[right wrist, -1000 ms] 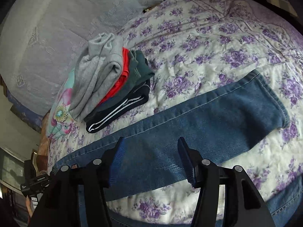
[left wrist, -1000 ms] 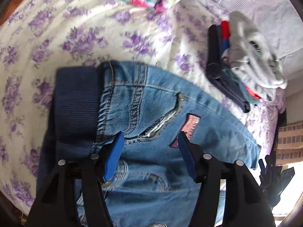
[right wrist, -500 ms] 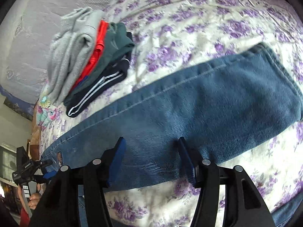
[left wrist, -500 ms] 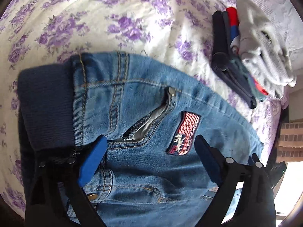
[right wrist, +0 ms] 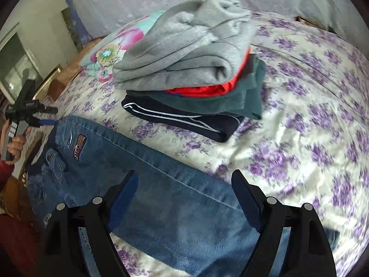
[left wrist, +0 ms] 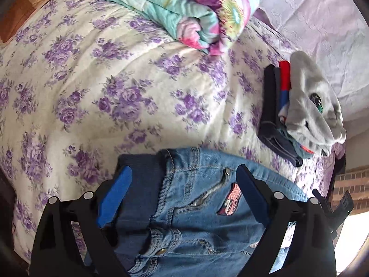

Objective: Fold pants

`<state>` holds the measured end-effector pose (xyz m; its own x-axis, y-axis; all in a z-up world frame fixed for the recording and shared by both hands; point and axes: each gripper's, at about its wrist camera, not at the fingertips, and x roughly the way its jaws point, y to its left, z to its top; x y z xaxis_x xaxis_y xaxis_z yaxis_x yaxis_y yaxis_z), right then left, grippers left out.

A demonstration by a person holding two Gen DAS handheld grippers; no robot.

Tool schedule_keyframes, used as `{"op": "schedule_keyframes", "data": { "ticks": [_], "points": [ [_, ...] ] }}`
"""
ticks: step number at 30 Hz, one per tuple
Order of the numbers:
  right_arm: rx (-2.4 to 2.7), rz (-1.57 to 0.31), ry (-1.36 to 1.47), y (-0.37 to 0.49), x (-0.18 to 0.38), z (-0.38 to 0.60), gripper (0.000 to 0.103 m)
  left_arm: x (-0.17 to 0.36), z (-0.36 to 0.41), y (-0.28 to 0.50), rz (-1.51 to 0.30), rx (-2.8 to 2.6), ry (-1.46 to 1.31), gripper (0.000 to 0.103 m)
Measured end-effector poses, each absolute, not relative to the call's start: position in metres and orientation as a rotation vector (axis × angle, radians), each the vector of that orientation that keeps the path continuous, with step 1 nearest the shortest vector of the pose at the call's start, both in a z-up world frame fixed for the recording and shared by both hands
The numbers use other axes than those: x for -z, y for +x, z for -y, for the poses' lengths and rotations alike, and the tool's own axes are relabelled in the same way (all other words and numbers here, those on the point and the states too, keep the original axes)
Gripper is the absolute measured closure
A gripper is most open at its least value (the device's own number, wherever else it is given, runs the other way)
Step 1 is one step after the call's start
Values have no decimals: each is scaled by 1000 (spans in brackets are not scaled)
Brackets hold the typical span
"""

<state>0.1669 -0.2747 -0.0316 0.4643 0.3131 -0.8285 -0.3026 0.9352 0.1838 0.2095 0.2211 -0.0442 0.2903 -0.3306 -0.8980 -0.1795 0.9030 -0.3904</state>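
The jeans point(right wrist: 143, 184) are lying flat on the bed point(right wrist: 311, 120), over its purple-flowered sheet; their long axis is running from the waistband at the left of the right wrist view down toward the lower right, where the leg is passing under the right gripper point(right wrist: 184, 196); the far hem is lying outside the picture. The right gripper is hanging over the leg with its fingers spread wide, gripping nothing. In the left wrist view the left gripper point(left wrist: 182, 194) is hovering over the waist end of the jeans, its fingers likewise spread apart and closing on nothing; the dark ribbed waistband point(left wrist: 140, 180) is sitting between them, beside the zip pocket and the flag patch point(left wrist: 230, 199). A stack of folded clothes point(right wrist: 191, 73), grey on top, is resting just beyond the jeans; a folded floral blanket point(left wrist: 184, 11) is lying farther up the bed.
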Motion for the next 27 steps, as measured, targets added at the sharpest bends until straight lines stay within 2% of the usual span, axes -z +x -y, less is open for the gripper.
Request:
{"op": "schedule_keyframes", "data": {
  "ticks": [3,5,9,12,13,15,16,21,27],
  "points": [
    [-455,-1043,-111,190,41,248,20,45,-227,216,-1290,84,-457,14],
    [-490,-1075,-171,202,53,233,26,48,-231,218,-1310,84,-478,14],
    [-531,-1151,-275,212,85,209,29,56,-235,221,-1334,78,-516,14],
    [-535,-1158,-297,207,95,202,45,64,-233,227,-1363,68,-498,15],
    [-536,-1150,-303,203,92,200,63,68,-233,229,-1377,61,-493,21],
    [-519,-1134,-326,193,82,197,92,73,-234,231,-1401,50,-496,35],
    [-514,-1119,-326,187,76,199,93,73,-236,230,-1396,34,-495,45],
    [-484,-1039,-287,147,41,203,96,56,-242,218,-1337,48,-497,57],
    [-445,-967,-251,97,11,200,97,32,-248,193,-1285,92,-537,60]
  ]
}}
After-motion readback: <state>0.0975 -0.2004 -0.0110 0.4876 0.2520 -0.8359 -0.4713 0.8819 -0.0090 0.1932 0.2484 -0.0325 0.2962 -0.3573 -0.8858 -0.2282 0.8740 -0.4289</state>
